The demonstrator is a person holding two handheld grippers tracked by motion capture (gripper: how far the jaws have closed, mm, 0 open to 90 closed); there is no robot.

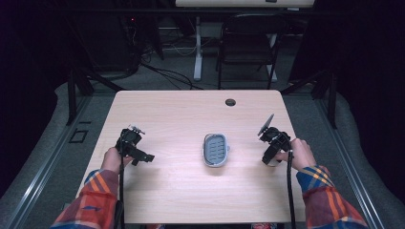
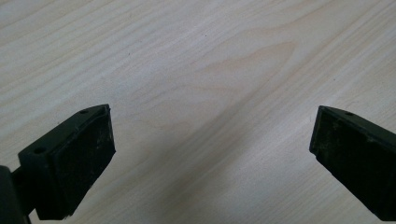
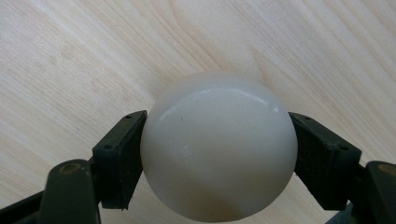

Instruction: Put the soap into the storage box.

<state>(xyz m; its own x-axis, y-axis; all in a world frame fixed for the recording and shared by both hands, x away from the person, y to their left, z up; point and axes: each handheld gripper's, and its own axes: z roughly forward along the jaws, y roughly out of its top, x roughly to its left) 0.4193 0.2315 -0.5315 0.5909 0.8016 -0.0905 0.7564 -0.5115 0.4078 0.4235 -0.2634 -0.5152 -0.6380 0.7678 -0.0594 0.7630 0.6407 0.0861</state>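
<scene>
A smooth white ball (image 3: 218,149) sits between the two black jaws of my right gripper (image 3: 218,119), which is shut on it just above the wooden table. In the high view my right gripper (image 1: 271,155) is at the table's right side, with a bit of the white ball (image 1: 273,162) showing under it. A grey oblong dish (image 1: 216,149) with a slotted blue-grey inside lies at the table's middle, between both hands. My left gripper (image 1: 142,156) is at the left side. Its jaws stand wide apart over bare wood, so my left gripper (image 2: 213,116) is open with nothing in it.
The light wooden table (image 1: 191,114) has a round cable hole (image 1: 230,102) near its far edge. Beyond it stand a dark folding chair (image 1: 248,45) and a white desk leg (image 1: 197,47). Dark stand legs flank the table on both sides.
</scene>
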